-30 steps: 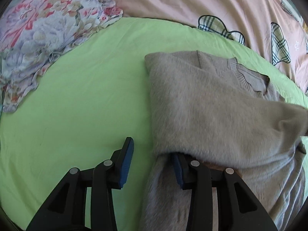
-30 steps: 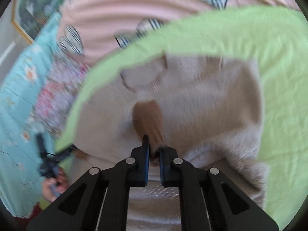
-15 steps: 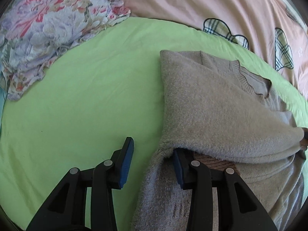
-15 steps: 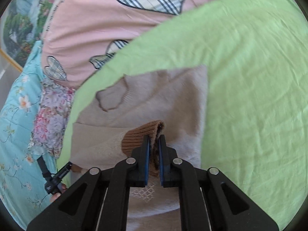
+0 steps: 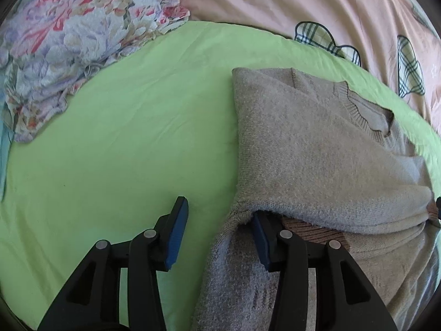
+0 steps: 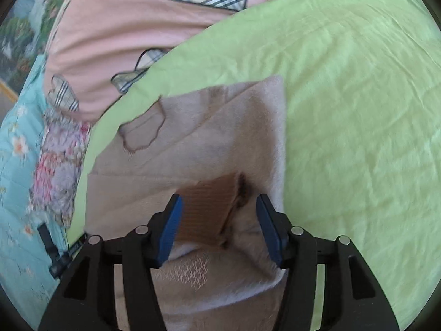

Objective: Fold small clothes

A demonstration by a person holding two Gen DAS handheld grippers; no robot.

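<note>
A small beige-grey knitted sweater [image 5: 311, 149] lies on the green sheet [image 5: 124, 143], with a sleeve folded across its body. It also shows in the right wrist view [image 6: 215, 138]. My left gripper [image 5: 217, 231] is open at the sweater's near left edge; its right finger is under the folded sleeve. My right gripper [image 6: 219, 226] is open, its fingers on either side of the brown ribbed cuff [image 6: 209, 207], which lies loose on the sweater.
A floral pillow [image 5: 63, 41] lies at the back left. A pink quilt [image 5: 317, 2] with plaid patches covers the back. The green sheet [image 6: 358, 110] spreads right of the sweater. The left gripper's tool [image 6: 55, 251] shows at the left edge.
My right gripper has opened and let go of the brown cuff, which now rests on the sweater. The sleeve has been carried across the body. The left gripper stayed open.
</note>
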